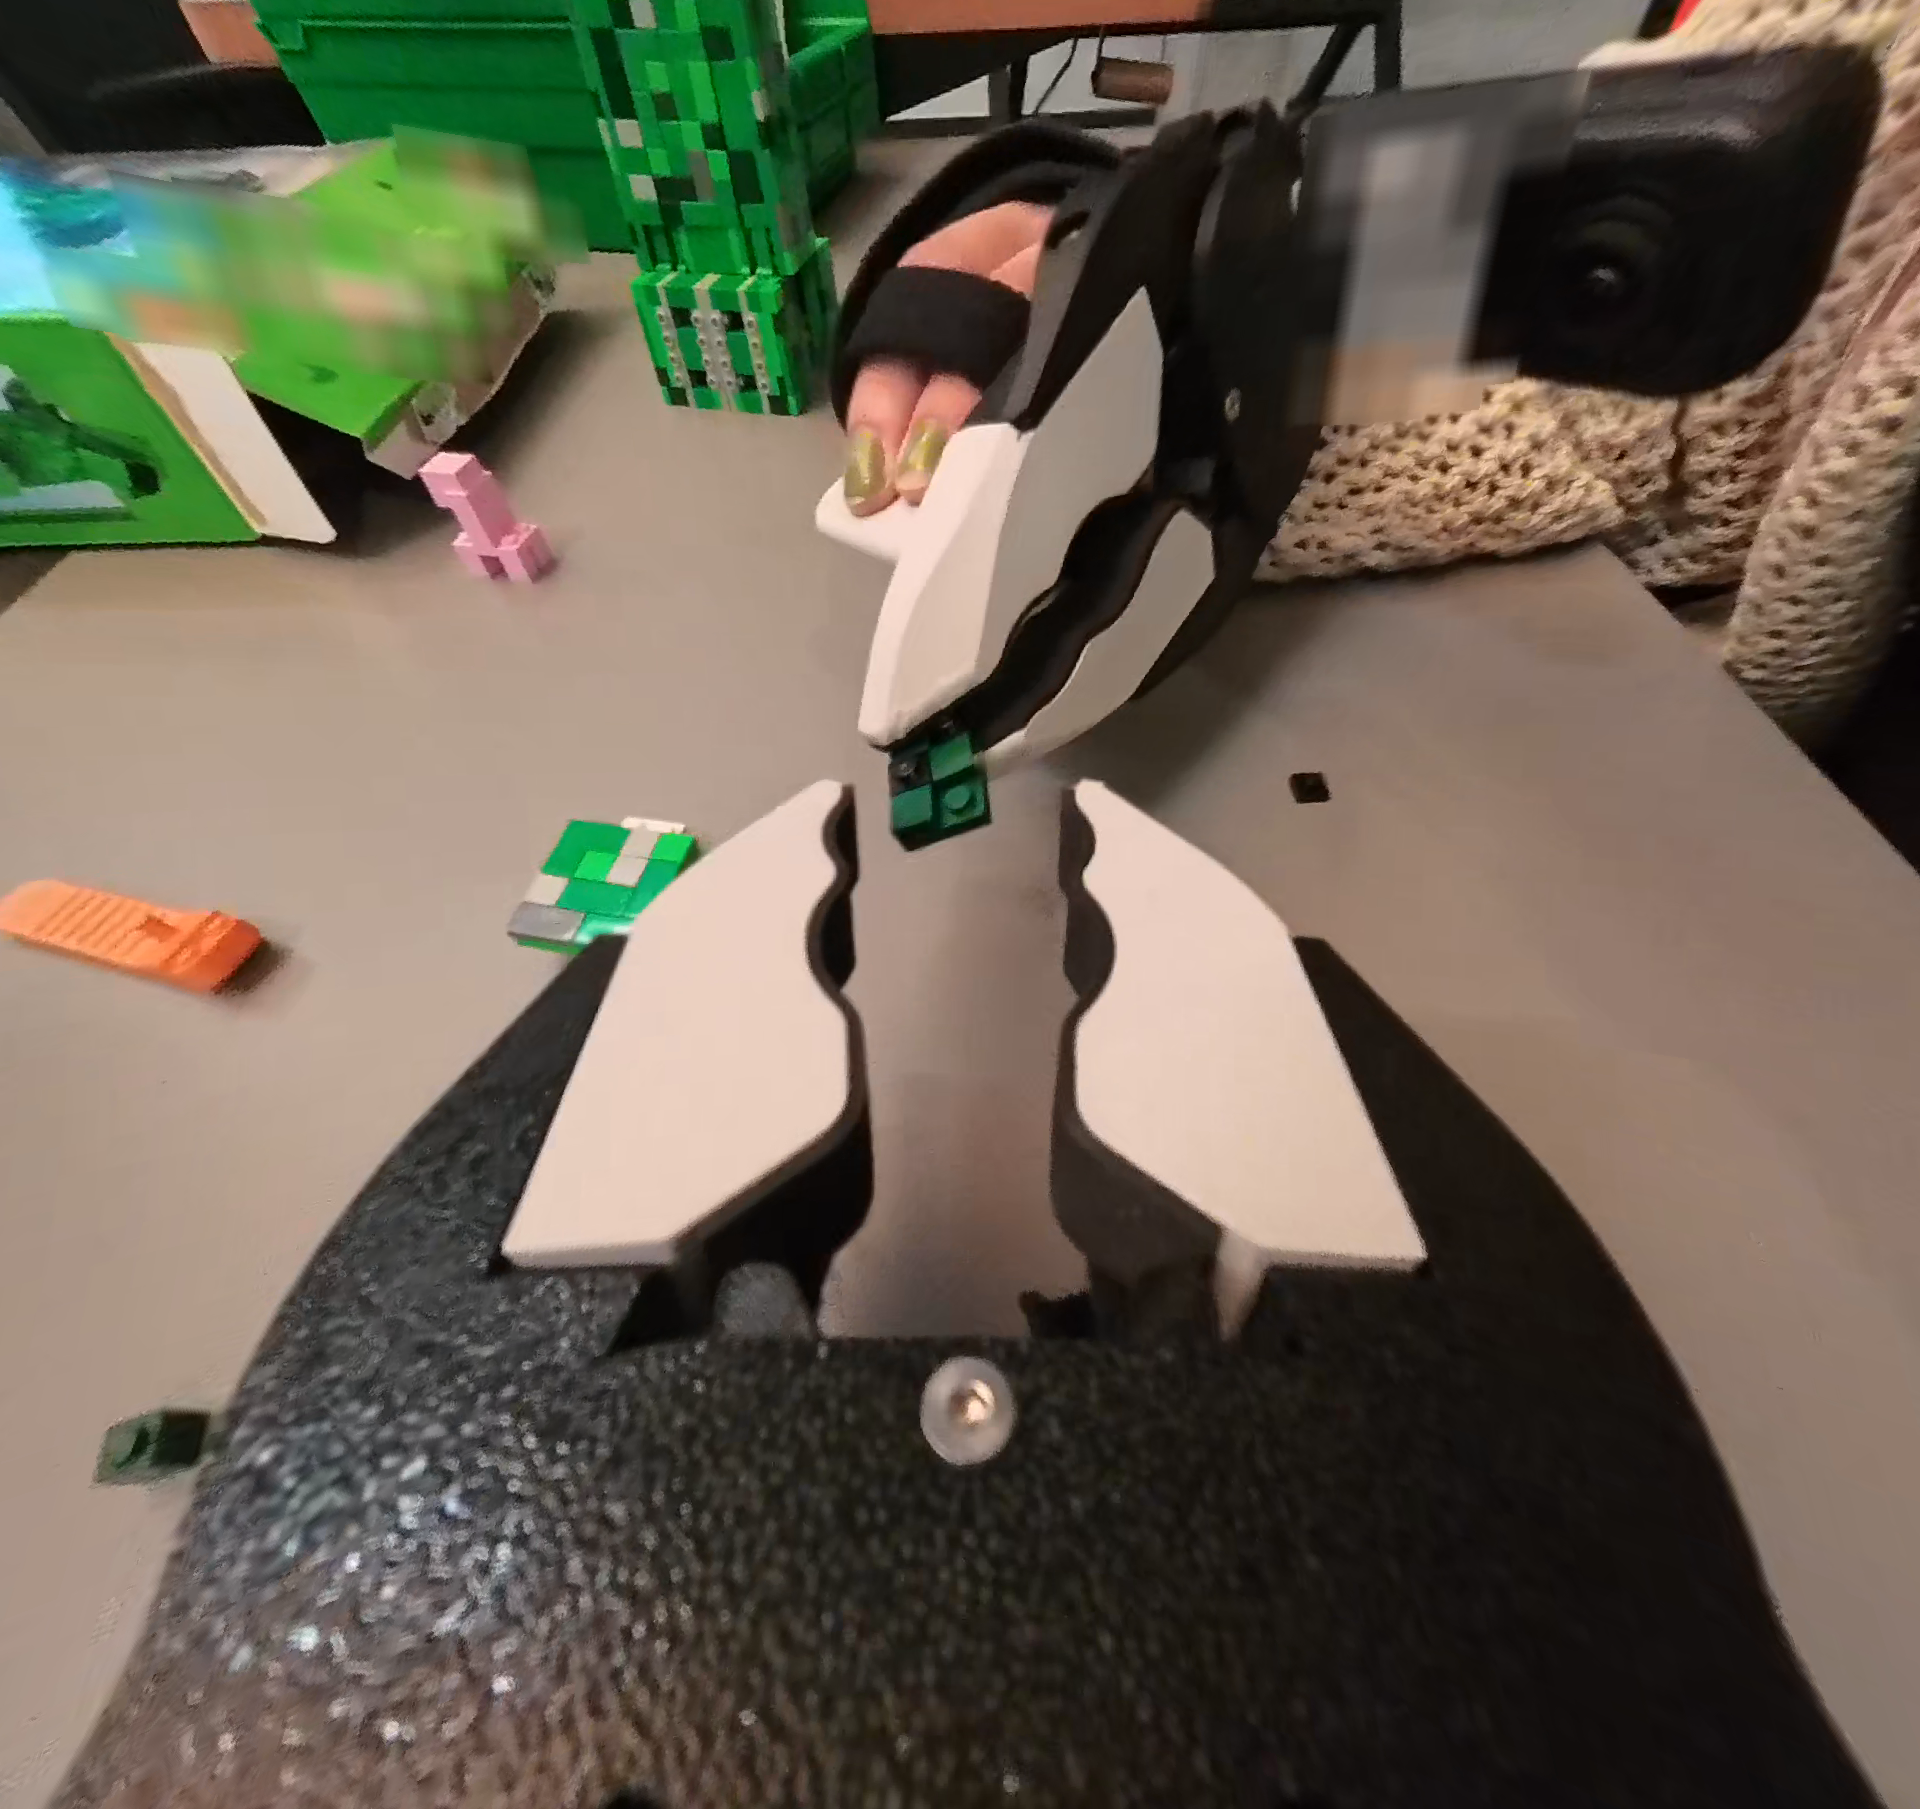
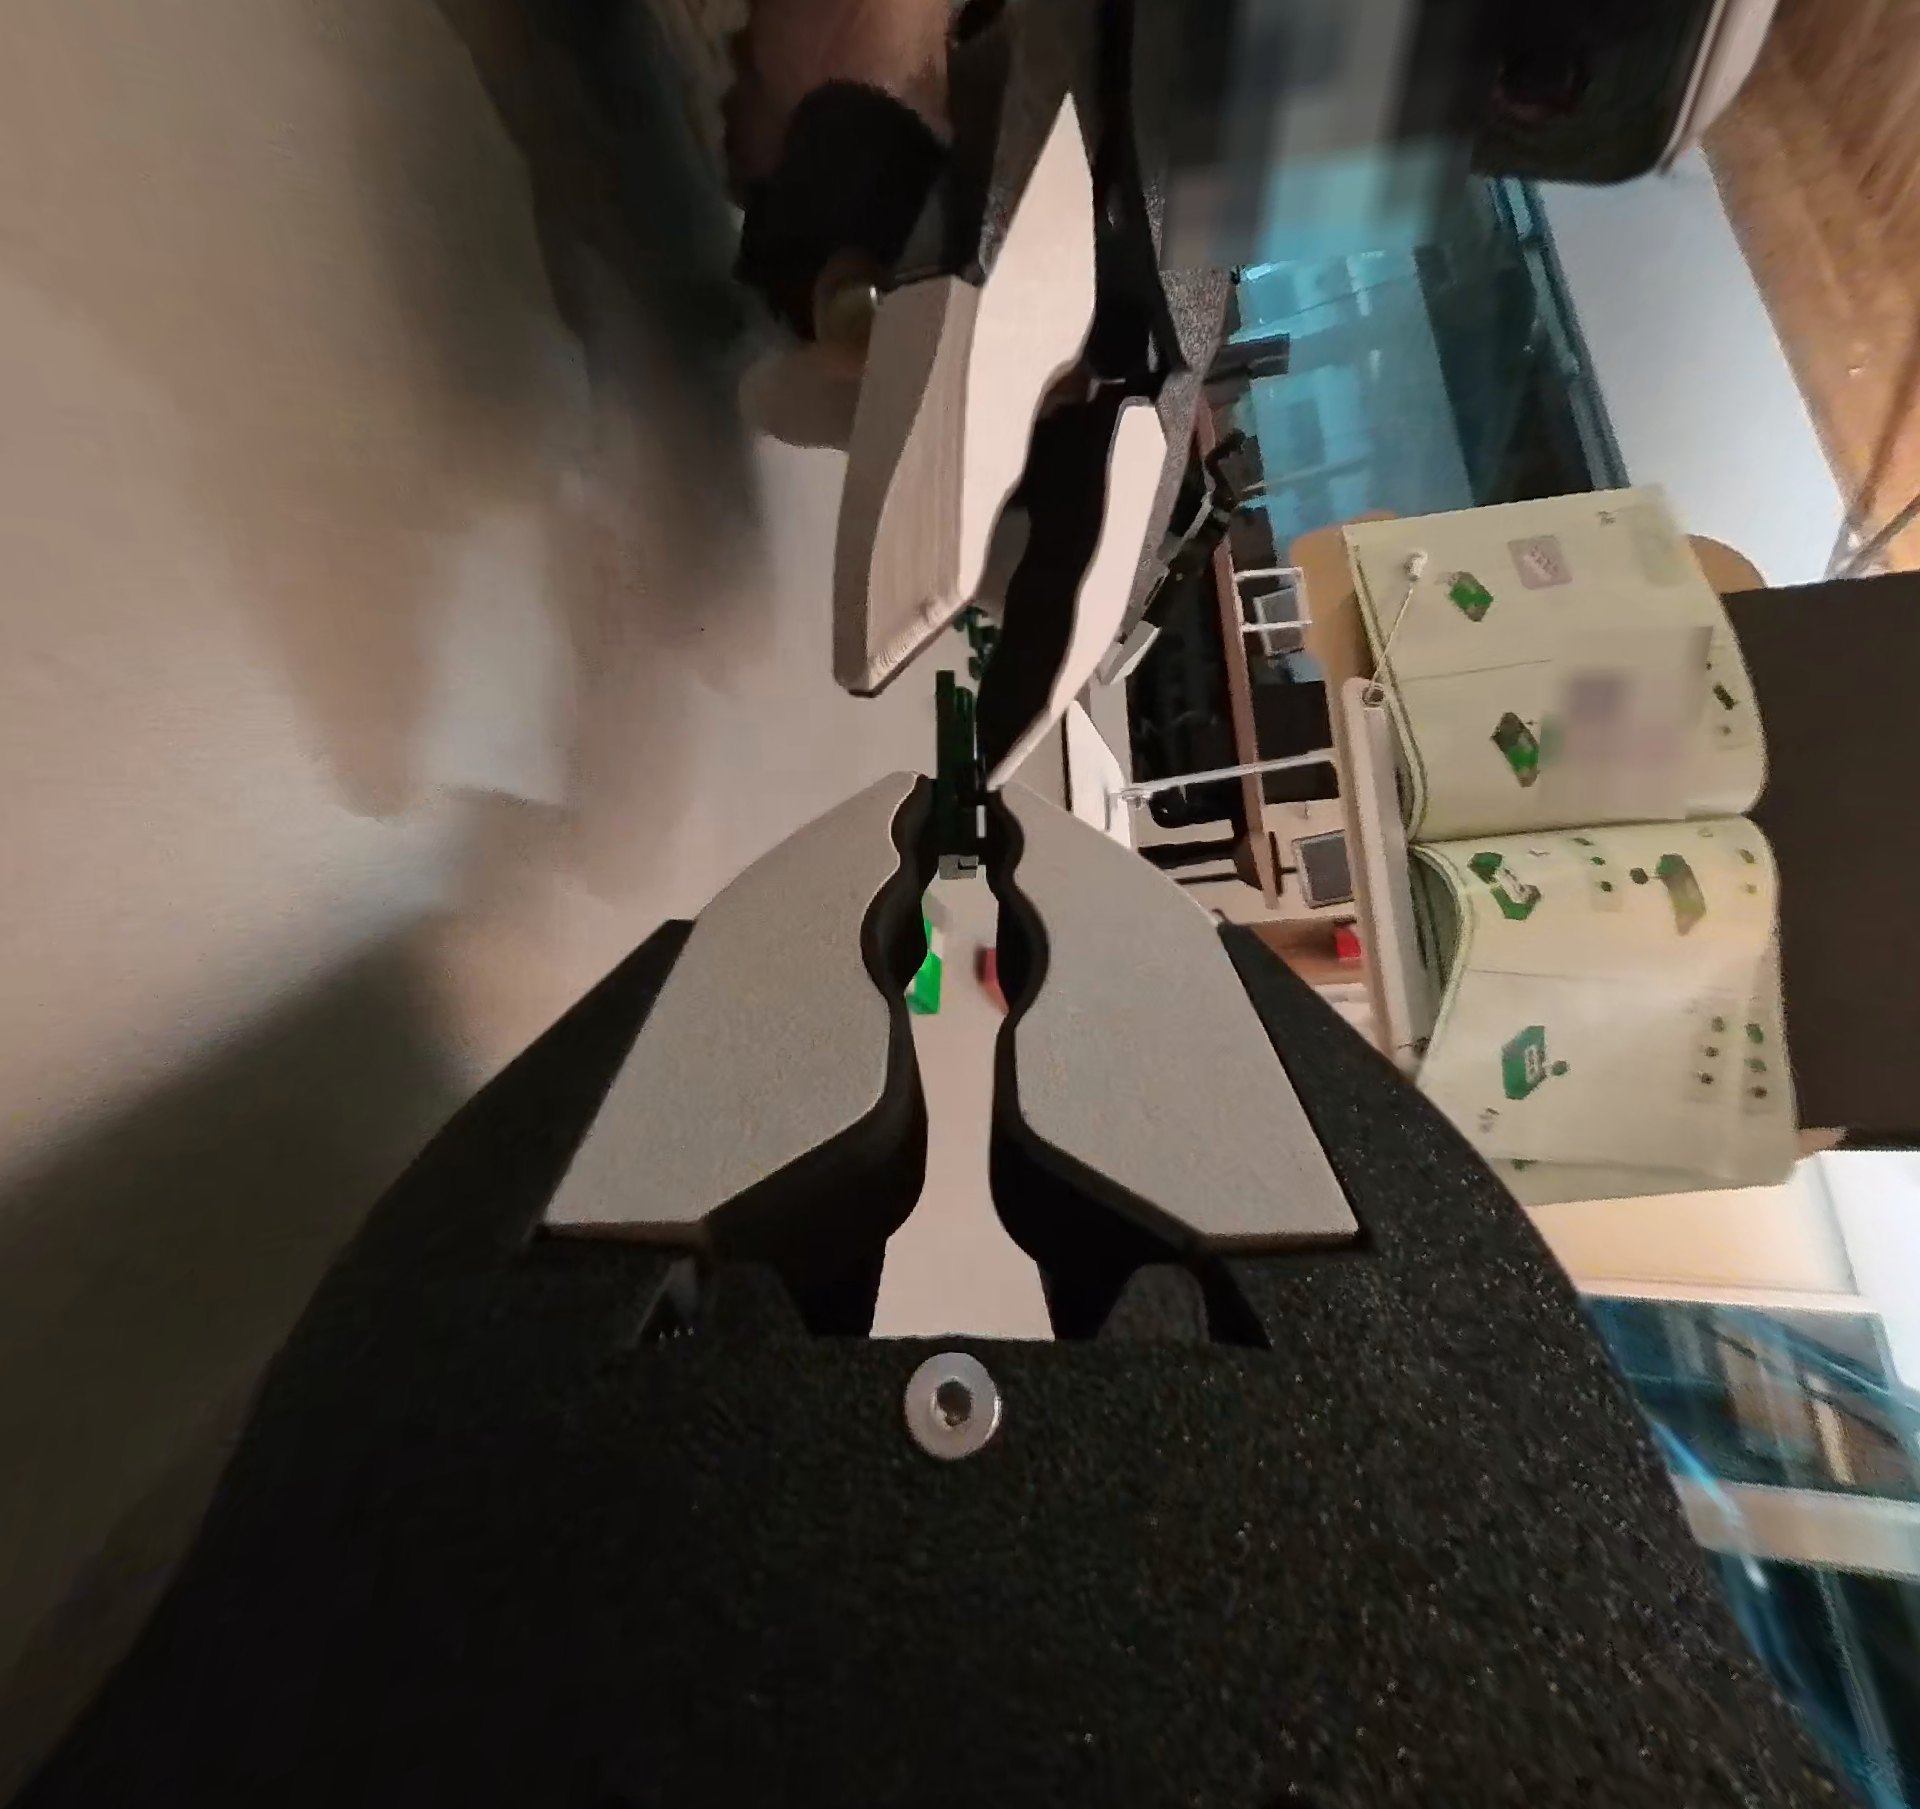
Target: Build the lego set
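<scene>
Grey table (image 1: 312,720), orange separator (image 1: 130,931): left view only.

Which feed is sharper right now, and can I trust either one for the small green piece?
Left wrist view: sharp at the centre, the small green assembly crisp in the right hand-held gripper; edges bend from the wide lens, and the box at left is mosaic-blurred. Right wrist view: rolled sideways, left half smeared and shadowed; the piece is dark and edge-on, so trust the left.
</scene>
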{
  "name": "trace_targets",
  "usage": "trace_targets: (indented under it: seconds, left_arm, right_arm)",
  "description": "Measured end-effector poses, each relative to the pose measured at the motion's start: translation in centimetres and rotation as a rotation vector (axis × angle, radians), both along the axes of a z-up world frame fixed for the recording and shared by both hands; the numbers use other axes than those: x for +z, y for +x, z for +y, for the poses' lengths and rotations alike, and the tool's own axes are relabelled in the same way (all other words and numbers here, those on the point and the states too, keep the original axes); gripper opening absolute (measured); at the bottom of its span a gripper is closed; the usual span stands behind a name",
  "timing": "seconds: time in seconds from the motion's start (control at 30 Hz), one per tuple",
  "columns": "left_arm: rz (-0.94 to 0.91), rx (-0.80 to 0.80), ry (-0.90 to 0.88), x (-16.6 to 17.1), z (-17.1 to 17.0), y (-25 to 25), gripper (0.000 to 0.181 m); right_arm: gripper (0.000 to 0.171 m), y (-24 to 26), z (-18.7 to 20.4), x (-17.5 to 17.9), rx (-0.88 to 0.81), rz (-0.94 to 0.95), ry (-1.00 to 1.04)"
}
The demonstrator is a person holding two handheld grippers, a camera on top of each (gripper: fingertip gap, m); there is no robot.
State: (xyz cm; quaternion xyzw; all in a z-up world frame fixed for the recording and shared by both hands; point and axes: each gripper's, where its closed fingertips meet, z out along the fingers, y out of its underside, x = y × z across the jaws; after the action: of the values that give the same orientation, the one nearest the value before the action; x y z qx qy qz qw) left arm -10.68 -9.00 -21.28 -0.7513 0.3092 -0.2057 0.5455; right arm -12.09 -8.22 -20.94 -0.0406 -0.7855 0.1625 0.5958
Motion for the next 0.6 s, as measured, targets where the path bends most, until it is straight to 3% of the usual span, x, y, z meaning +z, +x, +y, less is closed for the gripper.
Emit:
trace_targets:
  seconds: [0.13,0.3,0.4,0.47,0.6]
  left_arm:
    - [-0.014,-0.003,-0.001,0.2,0.0,0.1,0.019]
    - [-0.057,0.001,-0.007,0.6,0.0,-0.1,0.017]
    - [-0.011,0.084,-0.021,0.1,0.4,-1.6,0.017]
    - [0.080,0.143,-0.058,-1.1,0.7,-2.6,0.017]
    - [0.267,0.209,-0.191,-4.2,0.9,-3.2,0.017]
  right_arm:
    - [0.008,0.1,-0.4,0.3,0.012,0.038,0.040]
    - [0.009,0.1,-0.3,0.9,0.011,0.086,0.034]
    - [0.018,0.0,1.7,0.8,-0.063,0.049,-0.008]
    - [0.021,0.2,3.1,0.8,-0.088,-0.005,-0.110]
    - [0.025,1.5,2.6,-0.3,0.018,-0.296,-0.516]
